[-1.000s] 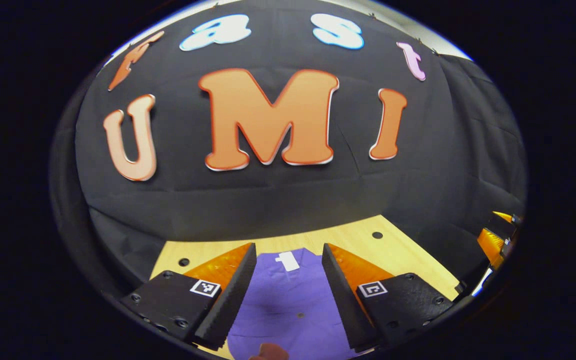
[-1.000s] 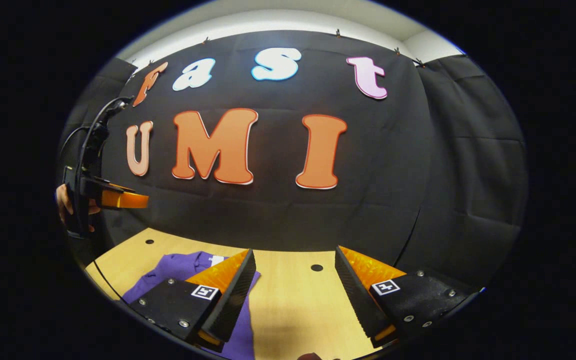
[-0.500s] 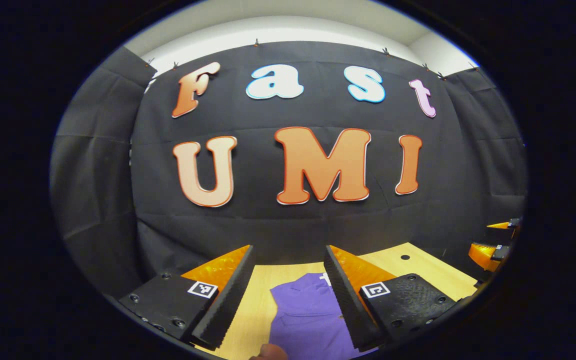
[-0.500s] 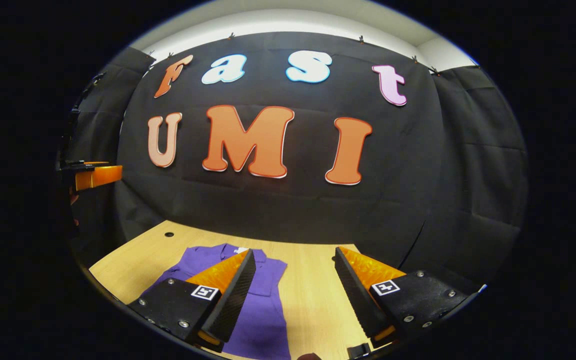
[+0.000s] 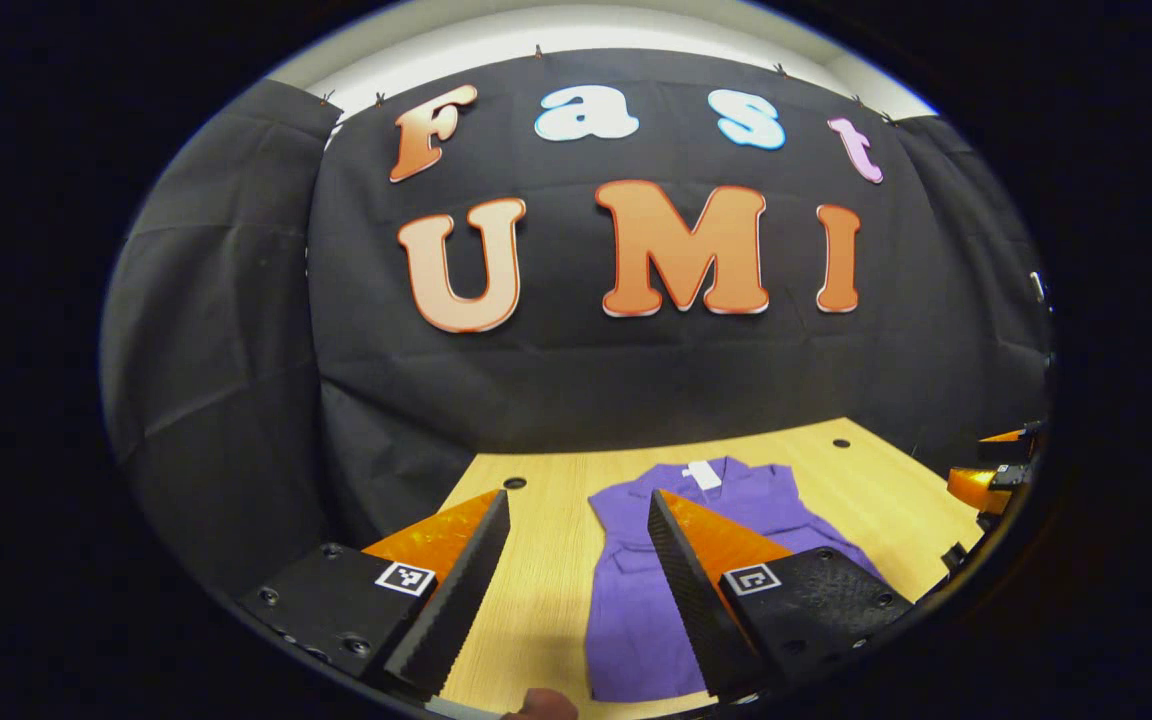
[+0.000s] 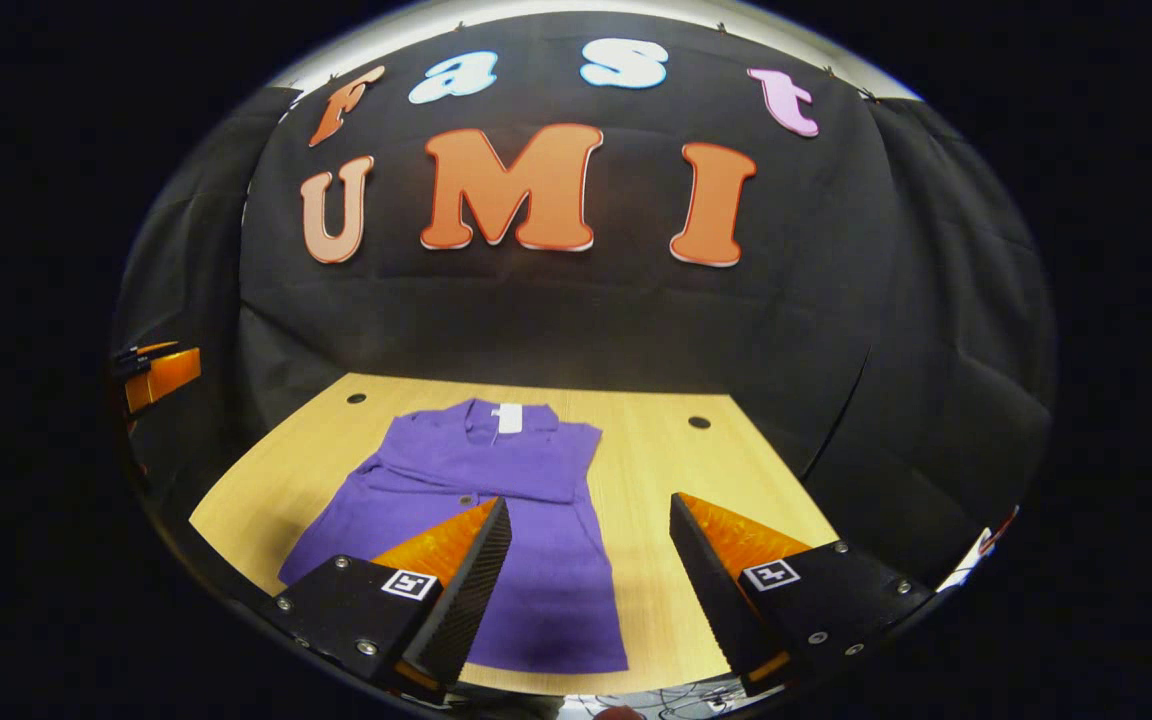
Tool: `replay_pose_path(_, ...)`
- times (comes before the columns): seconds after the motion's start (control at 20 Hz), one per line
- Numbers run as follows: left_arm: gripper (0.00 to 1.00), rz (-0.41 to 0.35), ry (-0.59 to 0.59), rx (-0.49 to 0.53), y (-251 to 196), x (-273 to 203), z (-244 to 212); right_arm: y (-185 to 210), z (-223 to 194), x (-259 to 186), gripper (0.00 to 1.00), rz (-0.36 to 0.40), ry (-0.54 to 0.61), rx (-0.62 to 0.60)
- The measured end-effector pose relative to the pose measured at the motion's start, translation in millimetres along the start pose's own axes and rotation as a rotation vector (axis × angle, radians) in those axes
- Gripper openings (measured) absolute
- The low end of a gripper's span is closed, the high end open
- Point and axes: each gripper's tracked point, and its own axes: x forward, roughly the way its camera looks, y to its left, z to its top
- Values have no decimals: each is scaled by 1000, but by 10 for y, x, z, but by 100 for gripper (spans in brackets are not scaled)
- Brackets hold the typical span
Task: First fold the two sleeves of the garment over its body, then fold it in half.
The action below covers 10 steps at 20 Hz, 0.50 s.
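Note:
A purple garment (image 6: 496,500) lies flat on the wooden table (image 6: 676,470), collar and white tag (image 6: 508,418) at the far end. Its outline is narrow, with cloth folded across the chest. My right gripper (image 6: 590,500) hovers open above the garment's near right part, holding nothing. In the left gripper view the garment (image 5: 636,590) lies right of centre, partly behind the right finger (image 5: 686,570). My left gripper (image 5: 577,497) is open and empty above the table beside the garment's left edge. Each gripper shows at the edge of the other's view: the right gripper (image 5: 991,480) and the left gripper (image 6: 156,375).
The table (image 5: 536,560) has small round holes (image 6: 699,422) near its far corners. Black cloth walls close it in behind and at both sides. A fingertip (image 5: 536,705) pokes in at the bottom of the left gripper view. Cables (image 6: 676,705) hang below the table's near edge.
Both grippers have drawn back from the garment and tilted down, so much more of it shows. The left gripper has shifted from over the collar to the garment's left side.

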Motion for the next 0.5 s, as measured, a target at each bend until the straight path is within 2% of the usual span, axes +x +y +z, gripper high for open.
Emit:
replay_pose_path(0.1,89,-12,88,5,-17,63,-341,14,-267,75,95,-5,69,20)
replay_pose_path(0.2,89,-25,157,3,-68,122,-674,-54,-507,154,96,-42,118,22)
replay_pose_path(0.5,90,-57,396,2,-241,280,-1683,21,-1411,299,96,7,351,59)
